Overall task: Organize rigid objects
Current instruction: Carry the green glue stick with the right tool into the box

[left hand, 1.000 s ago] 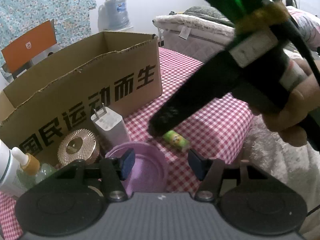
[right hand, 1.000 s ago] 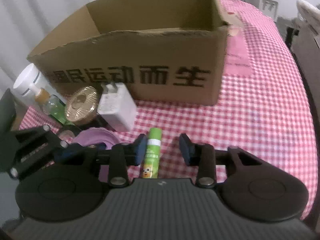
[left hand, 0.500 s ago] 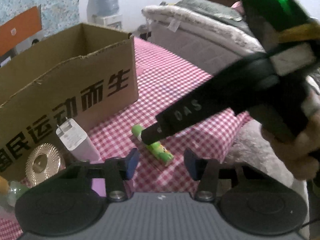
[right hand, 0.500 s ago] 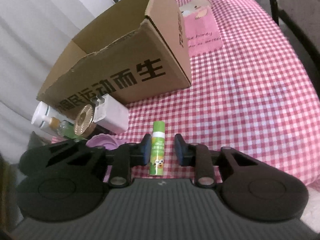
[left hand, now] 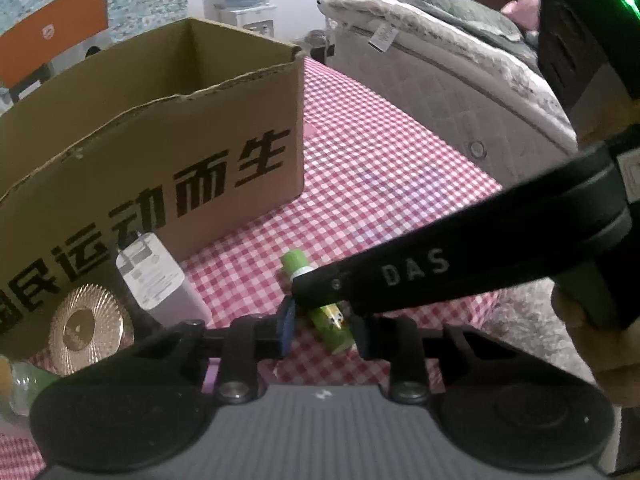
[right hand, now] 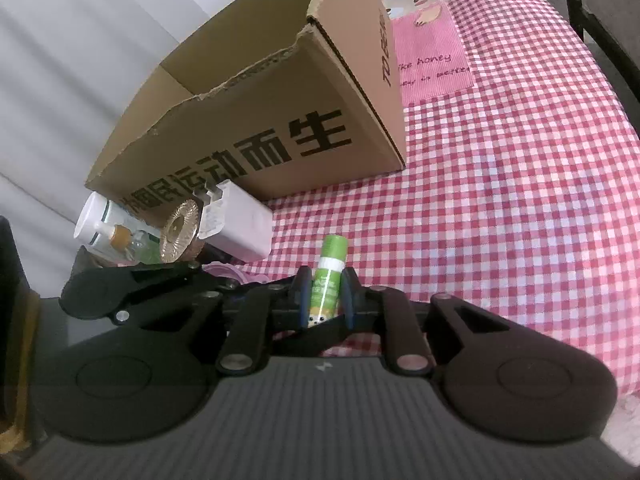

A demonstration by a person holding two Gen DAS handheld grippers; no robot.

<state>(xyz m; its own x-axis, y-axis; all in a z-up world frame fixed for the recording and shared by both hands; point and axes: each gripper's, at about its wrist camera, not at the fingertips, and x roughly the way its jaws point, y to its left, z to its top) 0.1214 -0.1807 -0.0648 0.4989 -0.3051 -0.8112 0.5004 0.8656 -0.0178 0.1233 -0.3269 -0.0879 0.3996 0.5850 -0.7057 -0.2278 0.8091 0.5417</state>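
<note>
Right gripper (right hand: 325, 295) clamped around green glue stick (right hand: 326, 280), which lies on the checkered cloth (right hand: 500, 208), long axis running straight ahead between the fingers. Left gripper (left hand: 322, 330) unclenched, empty, close alongside. Cardboard box (right hand: 280, 120) ahead-left, open top: likely destination.

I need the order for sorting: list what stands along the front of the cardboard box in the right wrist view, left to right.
White pump bottle → small amber-capped bottle → gold ridged disc → white charger plug → green glue stick.
</note>
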